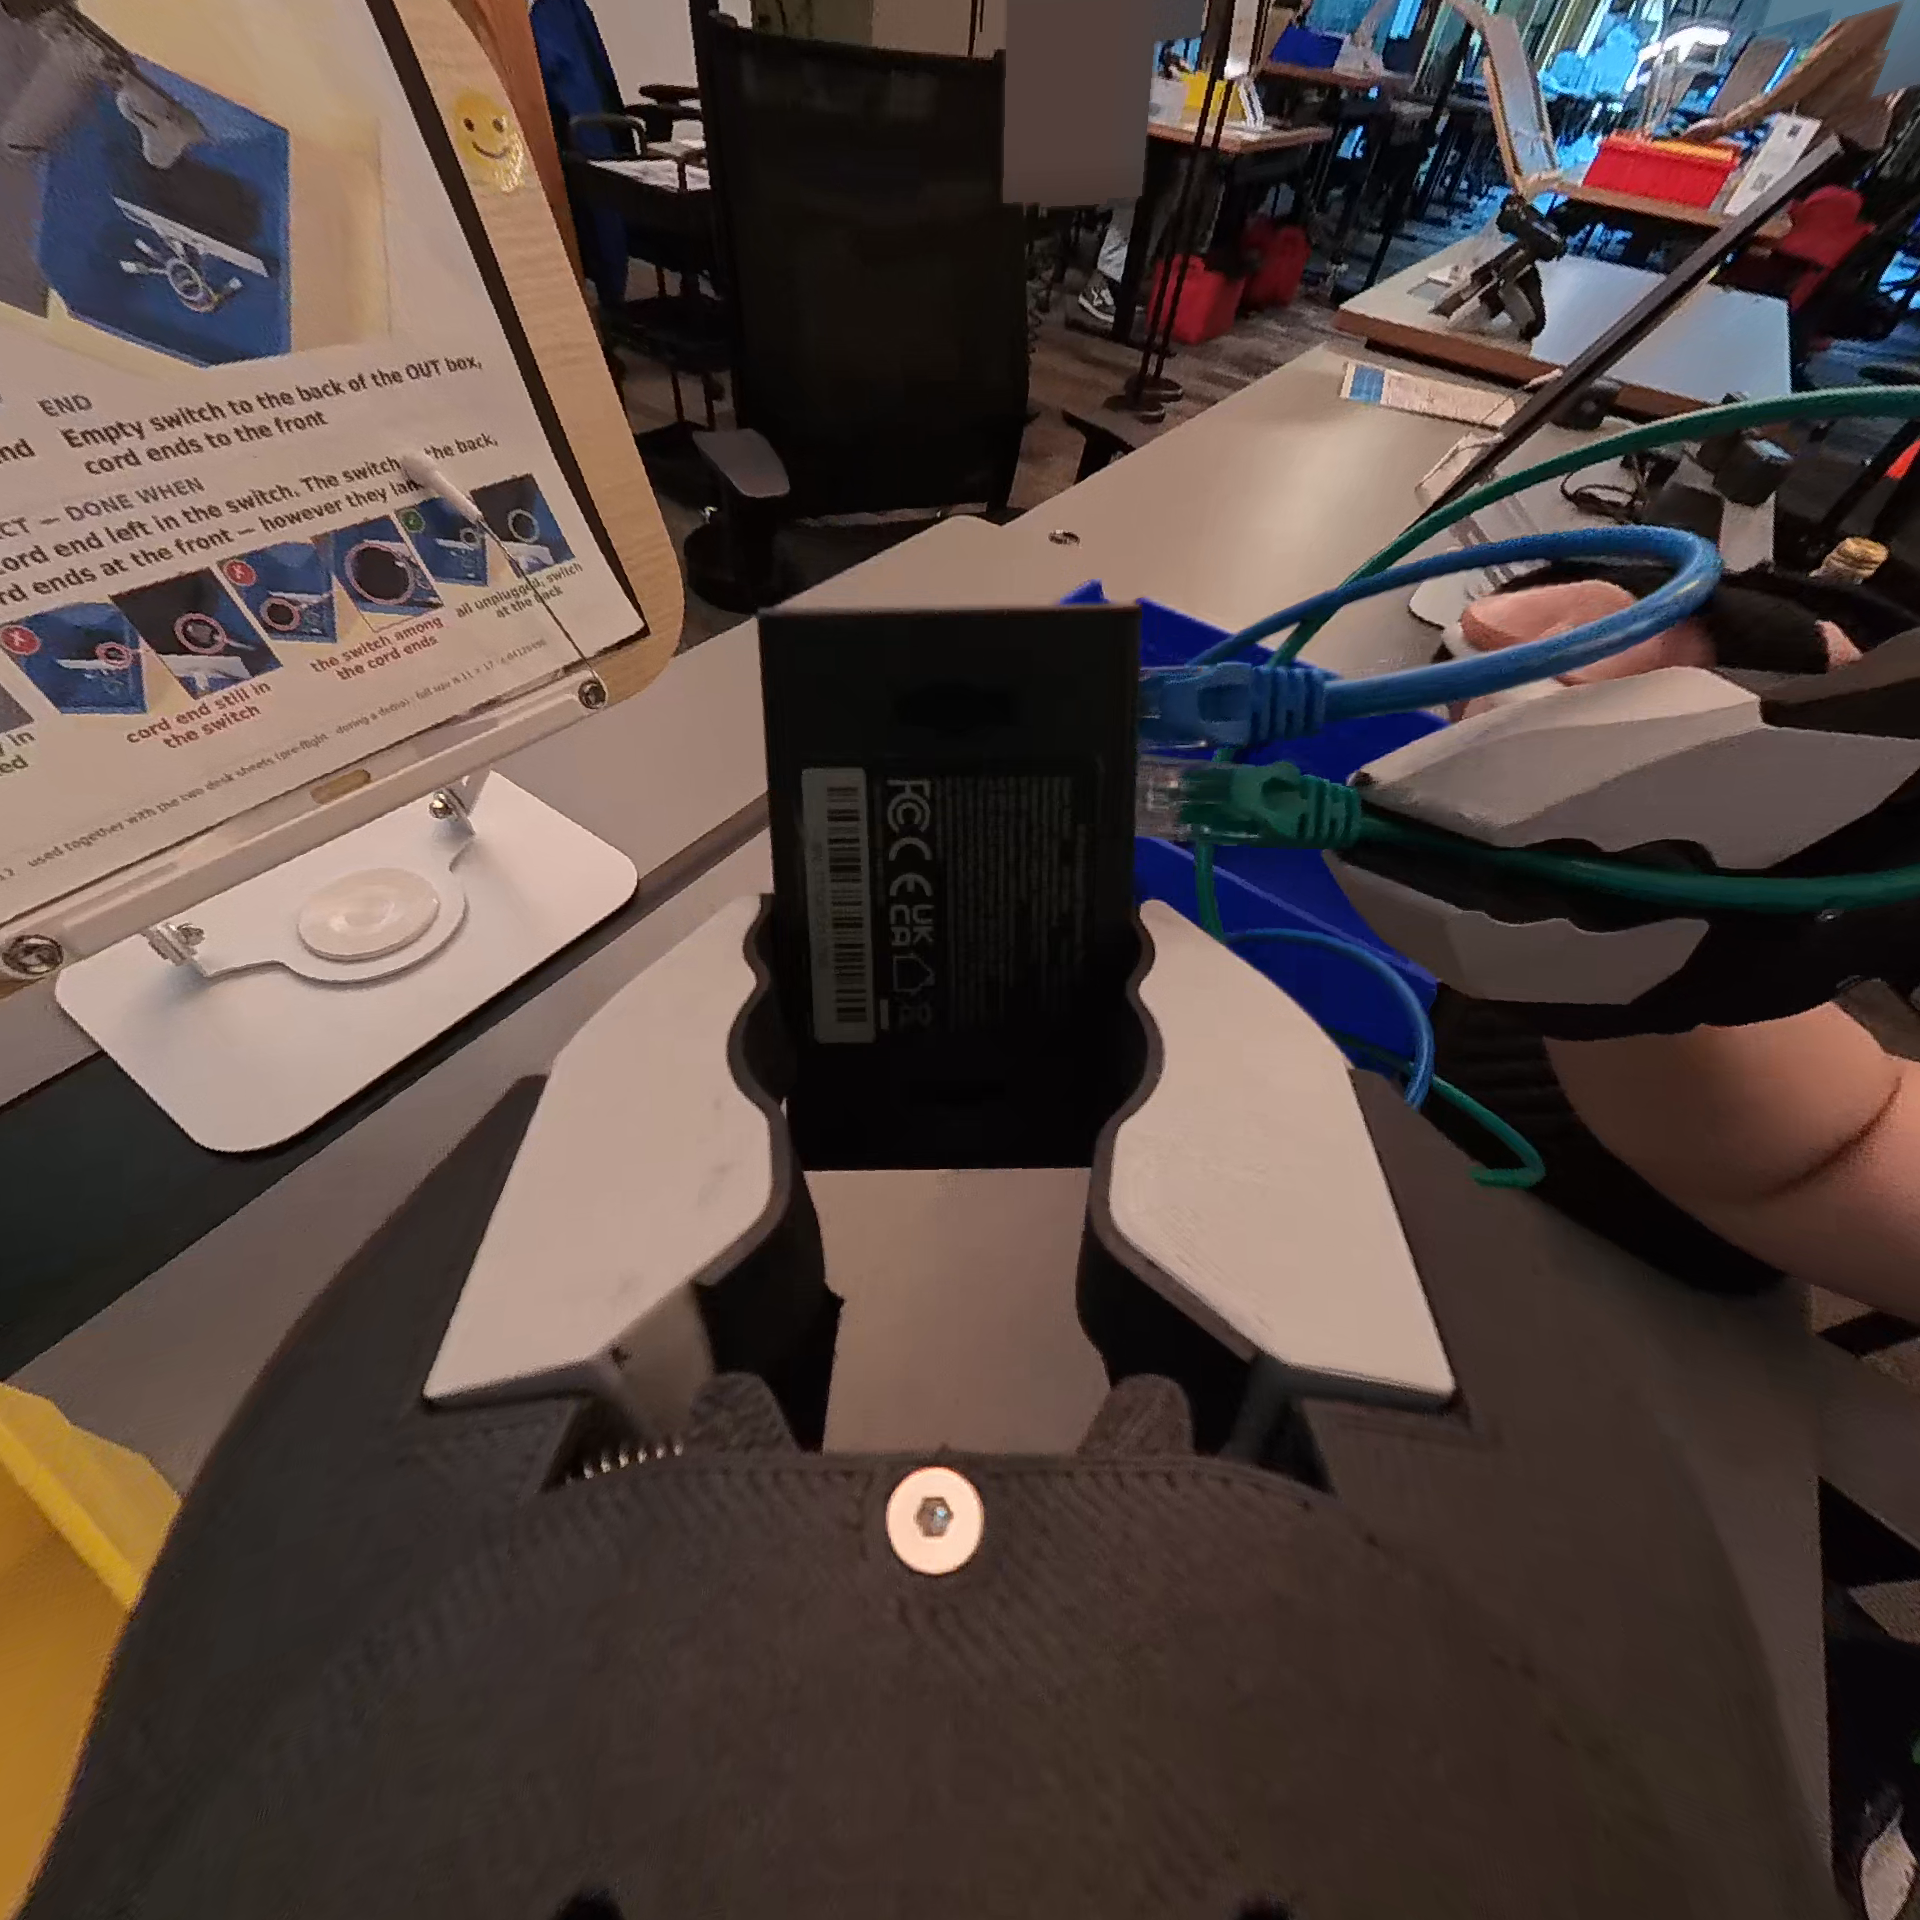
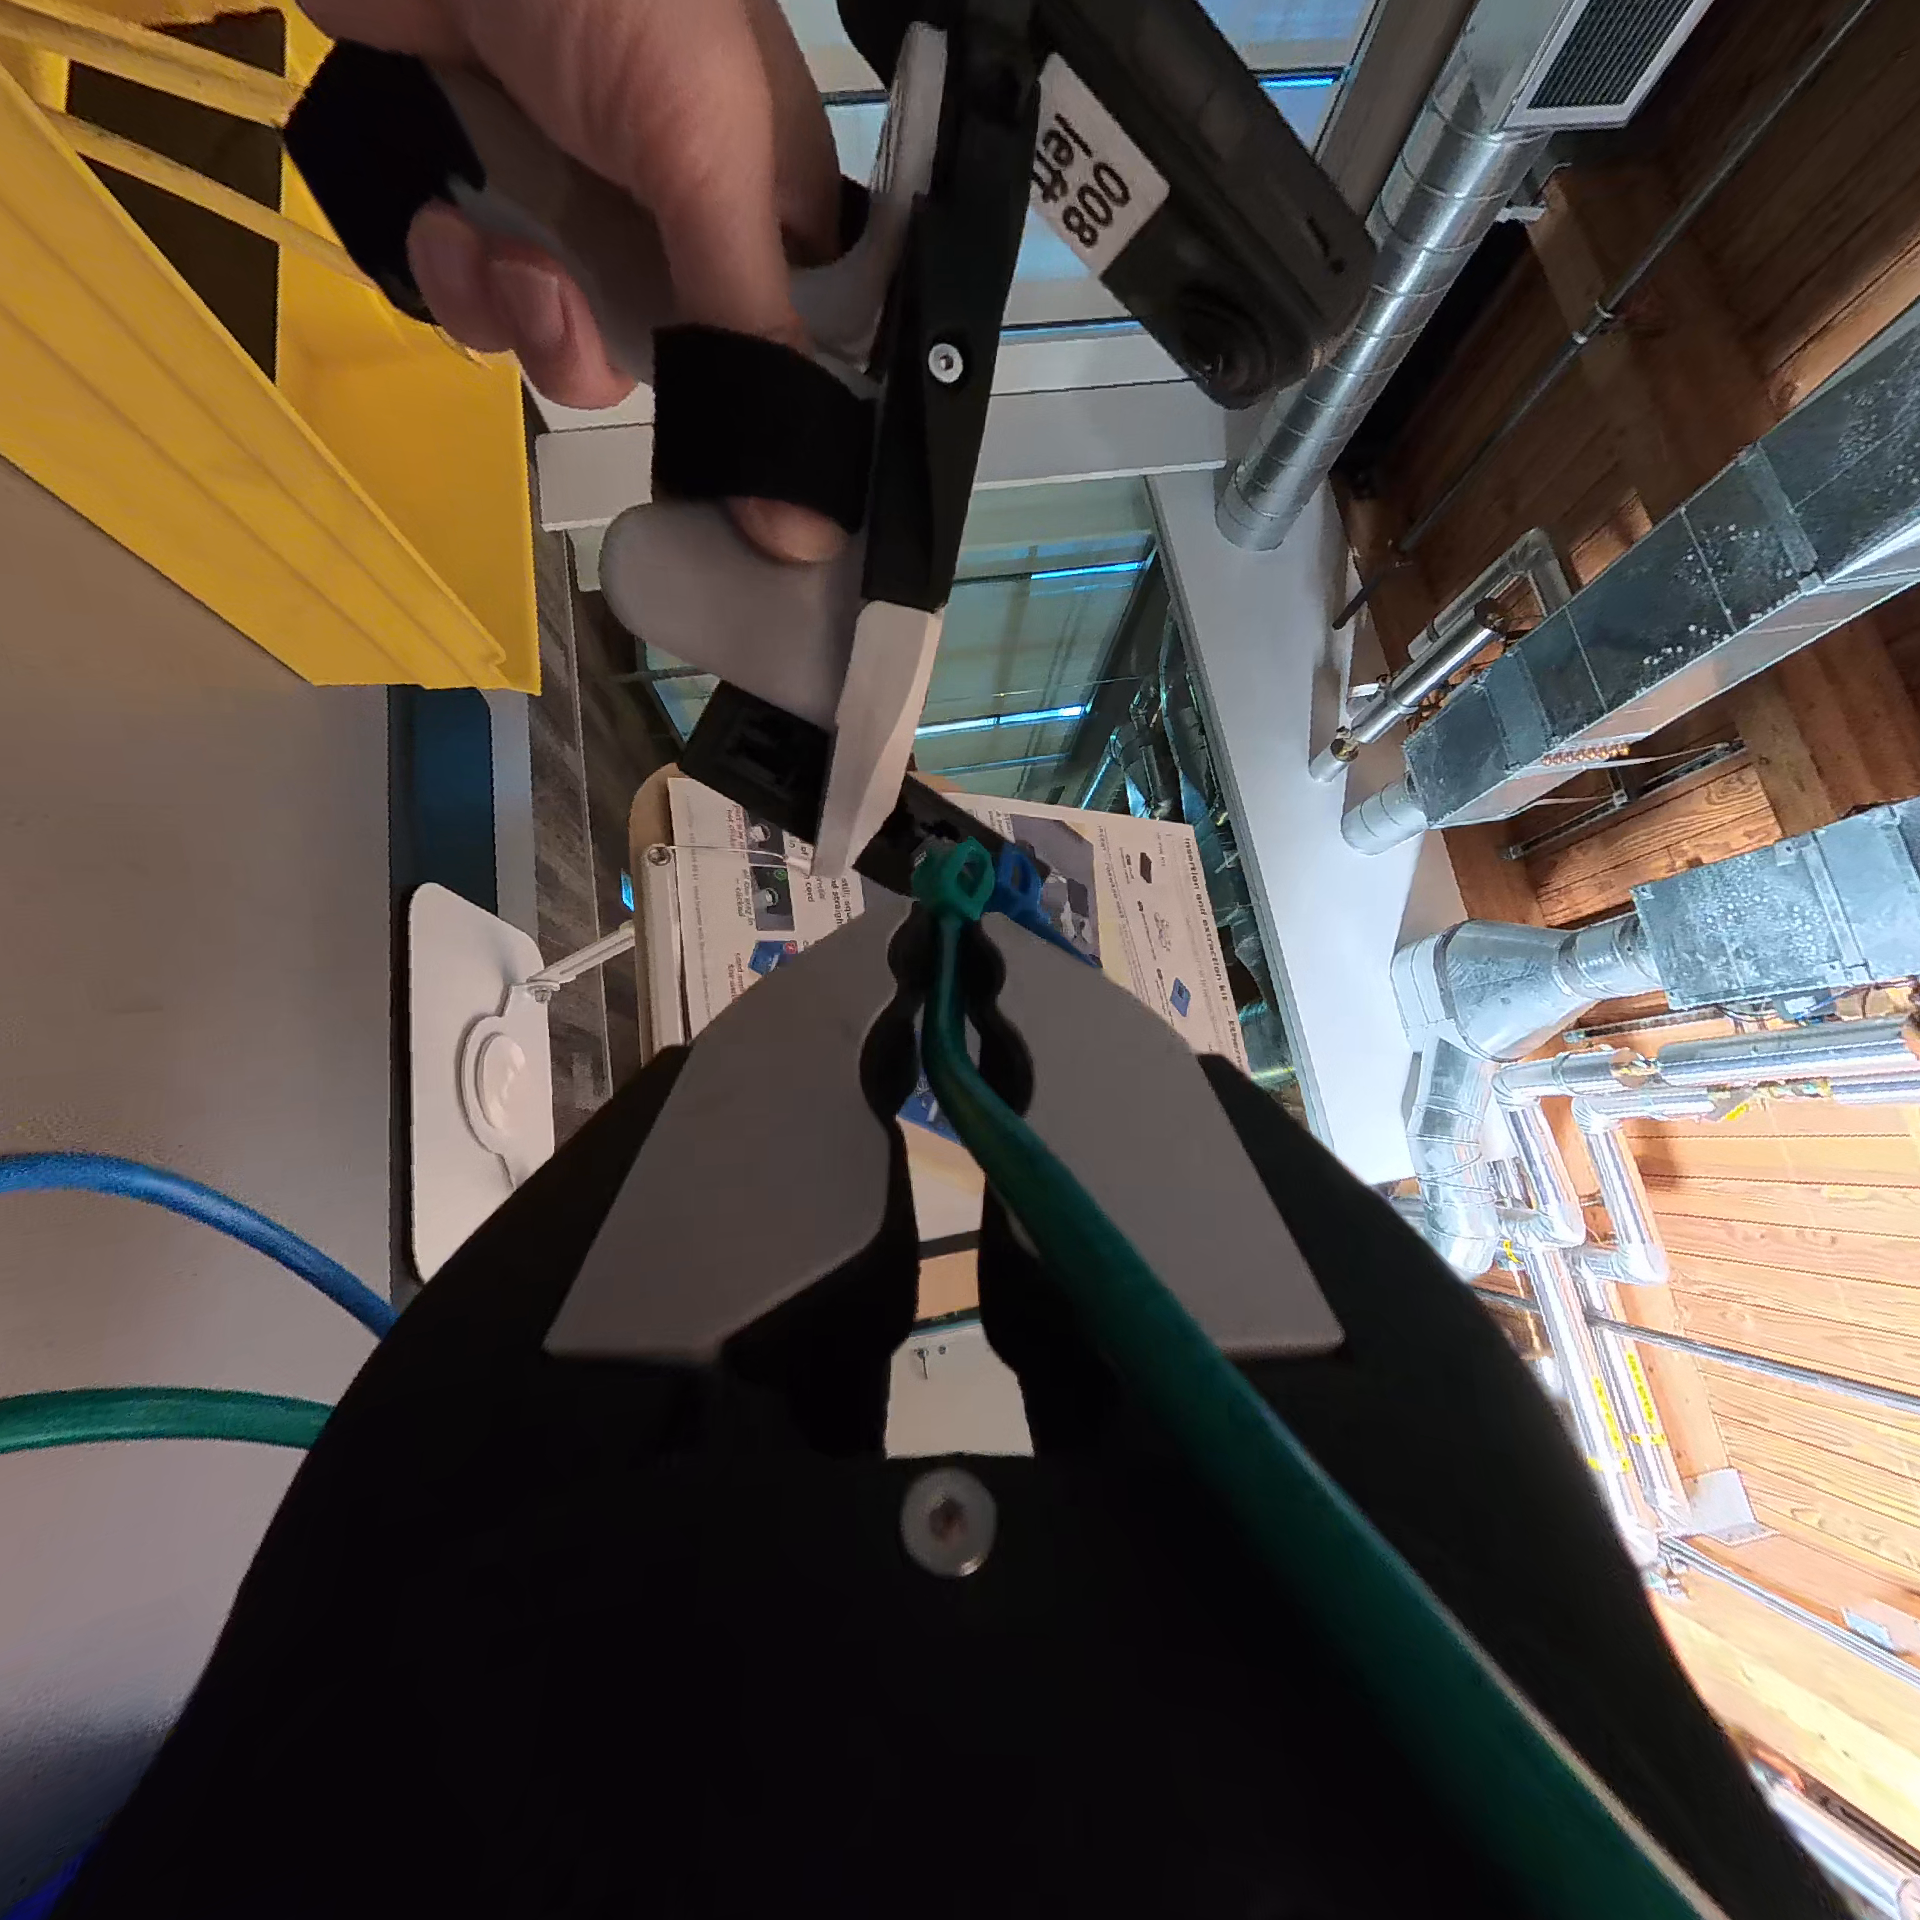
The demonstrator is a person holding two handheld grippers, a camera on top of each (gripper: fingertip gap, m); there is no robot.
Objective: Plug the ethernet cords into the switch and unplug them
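Note:
My left gripper [image 1: 948, 987] is shut on the black switch [image 1: 951, 831] and holds it upright above the table, label side toward the camera. A blue cord's plug [image 1: 1226, 707] and a green cord's plug [image 1: 1273, 805] sit at the switch's right side, clear tips against its ports; how deep I cannot tell. My right gripper [image 1: 1351, 826] comes in from the right and is shut on the green cord just behind its plug. In the right wrist view my right gripper [image 2: 940, 930] pinches the green cord [image 2: 1039, 1164], with the green plug [image 2: 951, 873], blue plug [image 2: 1018, 883] and switch [image 2: 764, 758] beyond.
An instruction sheet [image 1: 312, 468] on a white stand base [image 1: 343, 966] is at the left. A blue bin [image 1: 1257, 904] lies behind the switch. A yellow bin [image 1: 52, 1558] is at the near left; it also shows in the right wrist view [image 2: 208, 436]. A person's forearm [image 1: 1714, 1164] is at the right.

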